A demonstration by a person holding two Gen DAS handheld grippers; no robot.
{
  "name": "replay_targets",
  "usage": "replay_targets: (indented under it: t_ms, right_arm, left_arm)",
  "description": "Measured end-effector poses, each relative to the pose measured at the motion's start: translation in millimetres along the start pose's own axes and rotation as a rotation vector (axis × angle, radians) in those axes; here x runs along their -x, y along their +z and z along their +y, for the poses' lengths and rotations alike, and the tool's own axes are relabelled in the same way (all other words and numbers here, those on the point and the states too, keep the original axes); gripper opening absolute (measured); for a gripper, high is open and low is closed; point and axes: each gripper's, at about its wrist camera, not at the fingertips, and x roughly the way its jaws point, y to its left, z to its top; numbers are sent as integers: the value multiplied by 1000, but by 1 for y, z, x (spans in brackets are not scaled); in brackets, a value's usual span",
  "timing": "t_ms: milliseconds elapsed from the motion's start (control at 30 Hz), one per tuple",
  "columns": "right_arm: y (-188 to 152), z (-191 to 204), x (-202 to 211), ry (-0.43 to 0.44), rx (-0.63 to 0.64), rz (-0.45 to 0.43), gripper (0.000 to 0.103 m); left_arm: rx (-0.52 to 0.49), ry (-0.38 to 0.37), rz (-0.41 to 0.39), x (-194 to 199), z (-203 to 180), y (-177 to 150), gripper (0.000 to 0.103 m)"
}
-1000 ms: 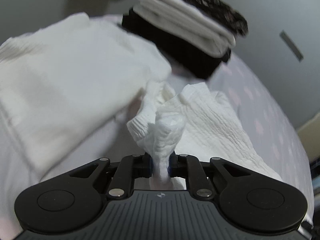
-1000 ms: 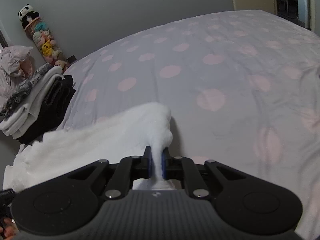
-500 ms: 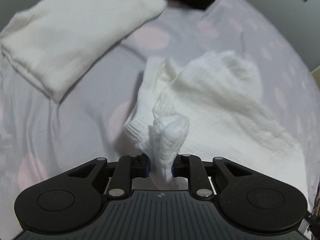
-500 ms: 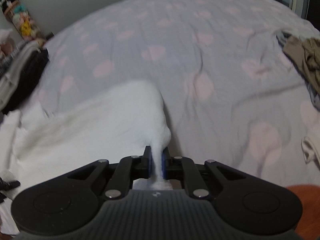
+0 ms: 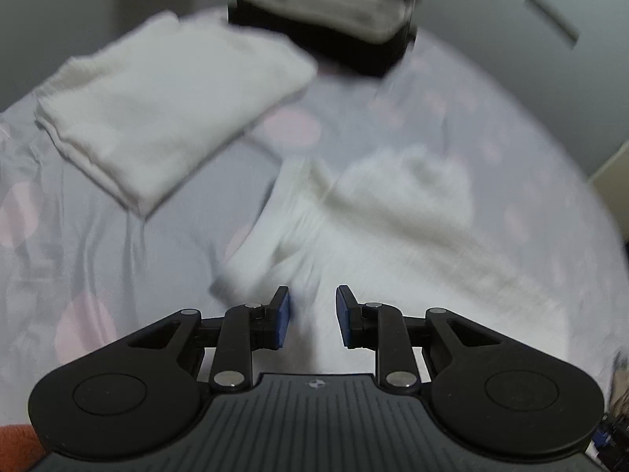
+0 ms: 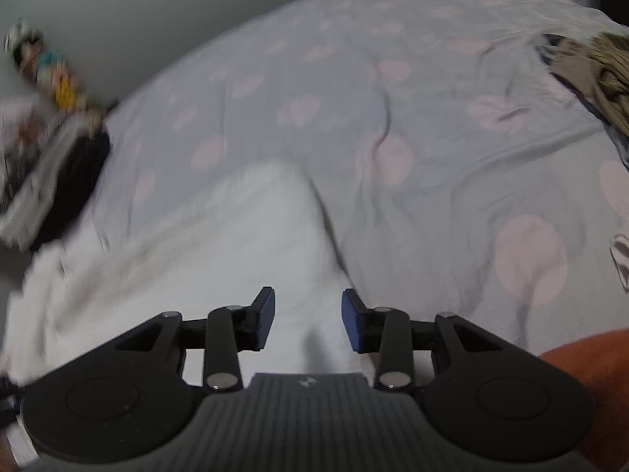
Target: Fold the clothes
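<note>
Grey bedspread with pink spots fills both views, and I'm letting go over it. My left gripper is spreading its jaws right now, pads clear of cloth, and the right gripper is spreading wider, nothing pinched between its pads either. The white garment lies slack on the bed just under and ahead of both tools, spread between them. I read that as laid out flat so a fold can start from a clean shape.

Left view gives me what the right doesn't: a folded white piece lying apart, near the far edge, and behind it the finished stack in black and white, likely kept there out of the working patch.

Right view has its own news: a rumpled tan heap far off at the edge, probably waiting its turn, plus blurred toys by the wall.
</note>
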Motion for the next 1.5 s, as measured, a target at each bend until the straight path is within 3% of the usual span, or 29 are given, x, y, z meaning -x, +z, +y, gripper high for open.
replay_targets:
  t_ms: [100,200,400,700,900,1133,1233,1300,1367,1500]
  right_arm:
    - [3,5,8,-4,9,-86,46]
    - [10,15,7,-47,82,-135,46]
    - [36,21,-14,-48,168,-94,53]
    - [51,-5,-58,-45,62,-61,53]
    - [56,-18,-81,32,-41,-15,53]
    - [50,-10,-106,108,-25,84,53]
    - [47,-7,-118,78,-1,145,50]
    - [46,-8,-121,71,-4,158,43]
    - [45,-7,-119,82,9,154,31]
    - [44,0,-108,101,51,124,20]
  left_arm:
    - [24,-72,-80,8,4,6,28]
    - [31,-70,-93,-2,3,12,28]
    - [38,-60,-105,-23,2,26,28]
    - [83,-33,-79,-49,12,39,28]
    - [52,-2,-48,-64,4,41,28]
    - [50,28,-25,-74,1,41,28]
    - [60,34,-17,-77,2,42,28]
    - [60,34,-9,-78,1,42,28]
    - [53,29,-10,-77,0,42,28]
    - [59,4,-10,-75,1,43,28]
